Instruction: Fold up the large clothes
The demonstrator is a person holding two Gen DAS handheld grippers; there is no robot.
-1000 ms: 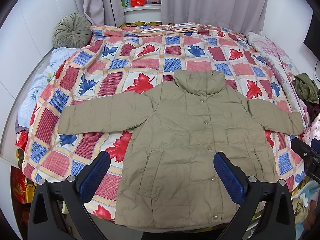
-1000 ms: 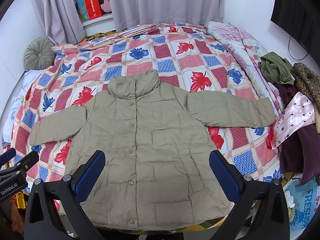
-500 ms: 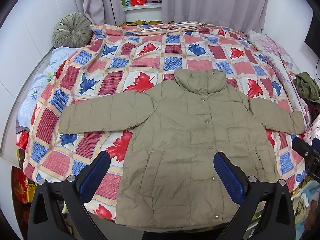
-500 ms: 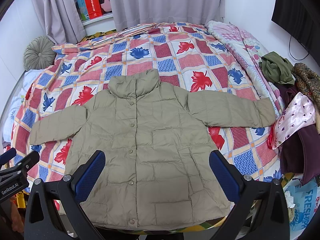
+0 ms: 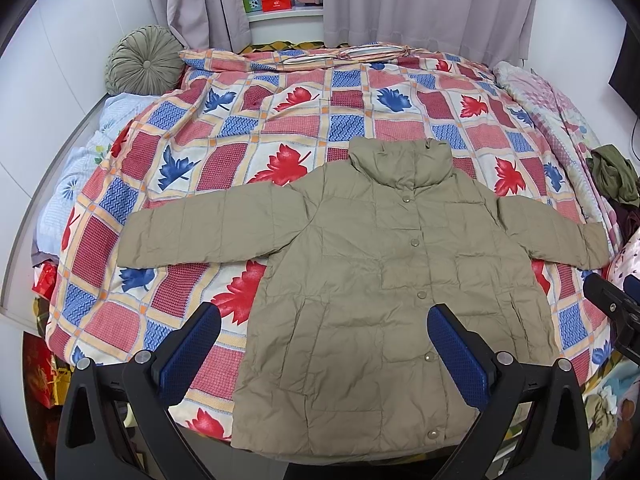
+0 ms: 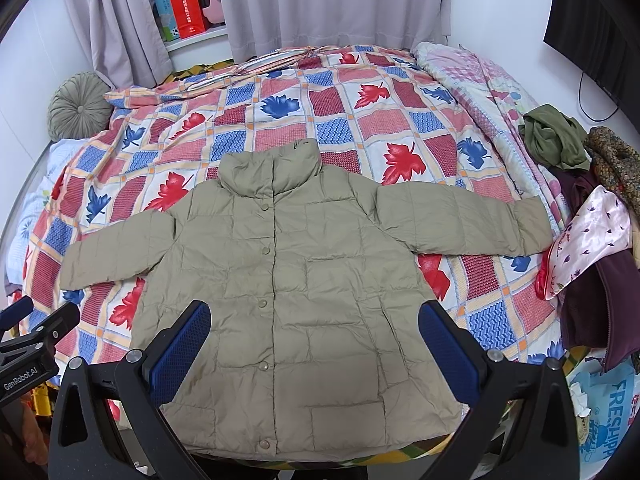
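Observation:
A large olive-green puffer jacket (image 5: 400, 272) (image 6: 296, 280) lies flat and face up on the bed, snapped shut, collar toward the far wall, both sleeves spread sideways. My left gripper (image 5: 324, 344) hovers open above the jacket's lower left part, its blue pads wide apart and holding nothing. My right gripper (image 6: 314, 344) hangs open over the lower hem area, also empty. Each view shows the other gripper at its edge: the right gripper (image 5: 612, 308) and the left gripper (image 6: 32, 340).
The bed carries a leaf-patterned patchwork quilt (image 5: 248, 128) (image 6: 352, 120). A round green cushion (image 5: 142, 60) sits at the far left corner. A heap of other clothes (image 6: 584, 208) lies along the bed's right edge. Grey curtains (image 6: 332, 4) hang behind.
Both grippers have drifted very slightly; the jacket lies as before and both stay open.

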